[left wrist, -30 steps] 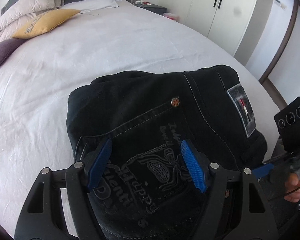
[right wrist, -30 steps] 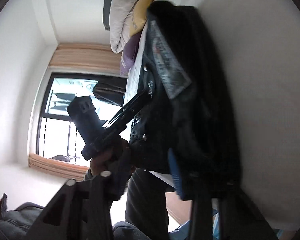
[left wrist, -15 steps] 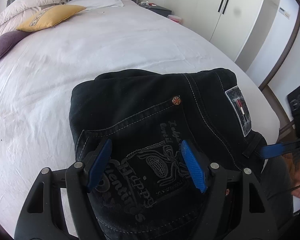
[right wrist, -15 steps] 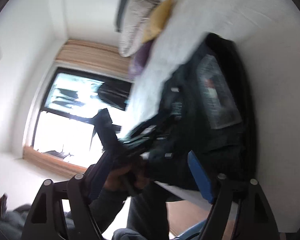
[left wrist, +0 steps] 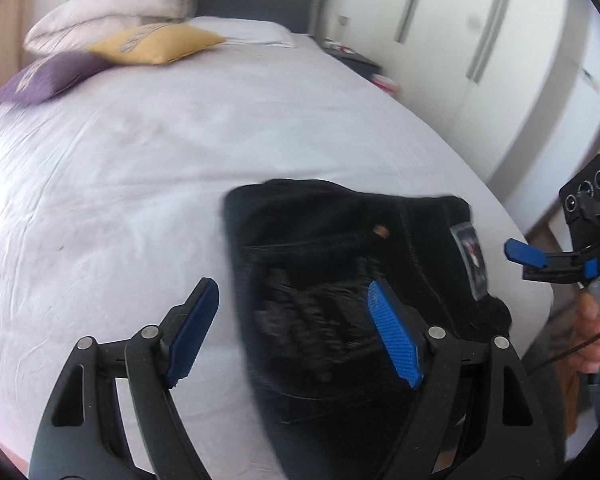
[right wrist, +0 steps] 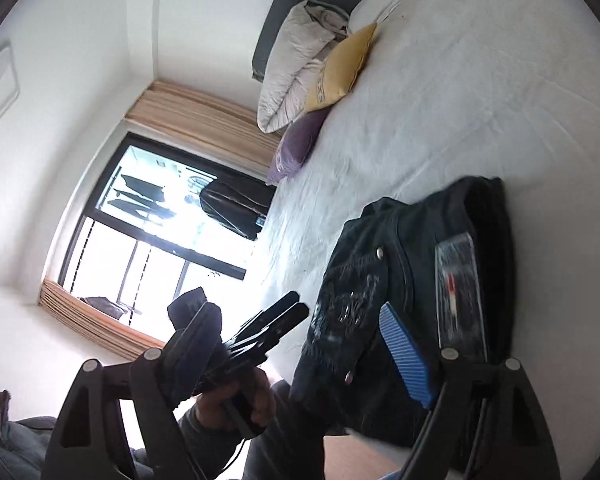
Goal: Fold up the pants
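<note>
The black jeans [left wrist: 340, 280] lie folded into a compact stack near the bed's front right corner, back pocket embroidery and a grey label up. My left gripper [left wrist: 296, 332] is open and empty, lifted above the stack's left edge. My right gripper [right wrist: 304, 356] is open and empty, off the bed's corner beside the stack [right wrist: 420, 280]; it also shows in the left wrist view [left wrist: 540, 258], apart from the jeans.
The white bed sheet [left wrist: 140, 180] spreads to the left and back. A yellow pillow [left wrist: 160, 42], a purple pillow [left wrist: 48, 78] and a folded duvet [left wrist: 112, 10] lie at the headboard. White wardrobes [left wrist: 500, 40] stand to the right. A window [right wrist: 160, 240] is beyond the bed.
Both grippers have drawn back from the folded jeans. The left one rose and shifted left off the stack. The right one let go of the stack's edge and opened.
</note>
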`<state>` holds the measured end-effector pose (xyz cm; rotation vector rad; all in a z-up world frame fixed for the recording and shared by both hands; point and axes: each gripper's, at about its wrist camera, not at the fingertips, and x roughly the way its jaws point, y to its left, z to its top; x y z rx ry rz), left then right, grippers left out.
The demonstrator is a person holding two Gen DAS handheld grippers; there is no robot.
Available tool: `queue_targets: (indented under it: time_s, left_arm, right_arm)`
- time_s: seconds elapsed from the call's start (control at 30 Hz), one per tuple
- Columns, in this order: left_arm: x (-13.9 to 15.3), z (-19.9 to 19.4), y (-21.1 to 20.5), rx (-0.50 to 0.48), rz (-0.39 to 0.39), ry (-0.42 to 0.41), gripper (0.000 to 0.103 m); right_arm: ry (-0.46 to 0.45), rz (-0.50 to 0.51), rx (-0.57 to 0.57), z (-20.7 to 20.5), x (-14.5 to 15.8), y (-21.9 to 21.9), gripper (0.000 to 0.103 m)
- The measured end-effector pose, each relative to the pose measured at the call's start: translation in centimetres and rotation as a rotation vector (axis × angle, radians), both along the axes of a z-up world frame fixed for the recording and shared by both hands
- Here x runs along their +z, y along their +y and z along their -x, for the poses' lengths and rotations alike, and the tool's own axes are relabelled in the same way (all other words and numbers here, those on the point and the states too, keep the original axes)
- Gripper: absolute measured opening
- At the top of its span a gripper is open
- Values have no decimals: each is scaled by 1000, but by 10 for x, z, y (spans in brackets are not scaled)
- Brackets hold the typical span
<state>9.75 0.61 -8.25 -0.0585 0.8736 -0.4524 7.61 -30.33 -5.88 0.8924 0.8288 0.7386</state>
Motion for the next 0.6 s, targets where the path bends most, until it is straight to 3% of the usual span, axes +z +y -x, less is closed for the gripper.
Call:
queue_targets:
  time_s: [0.13,0.2,0.23,0.27,0.37,0.47,0.6]
  left_arm:
    - [-21,-16,2,-5,-14,79,76]
    - [-36,-20,-2,-23,-20,127,77]
    - [-40,-17,-2,-30,-7,135,77]
    - [-39,-15,-2,-30,1,136,77]
    - [-29,-9,4,-23,7,120,77]
    - [-20,-9,14,-4,23,113,77]
    - [-29,-23,27,35,49,186,77]
  right_arm:
    - [120,119,1,-28,-45,4,81]
    - [140,86,-21,-22,-64,-11,64]
    - [139,70,-33,-16,-64,-20,63]
    - [138,56,-55,-4,-61,-30,64]
    - [121,91,-122,21,-45,-54,81]
    - [102,98,-165,33,-32,-76,83]
    - [210,112,-151,14,-53,-84,83]
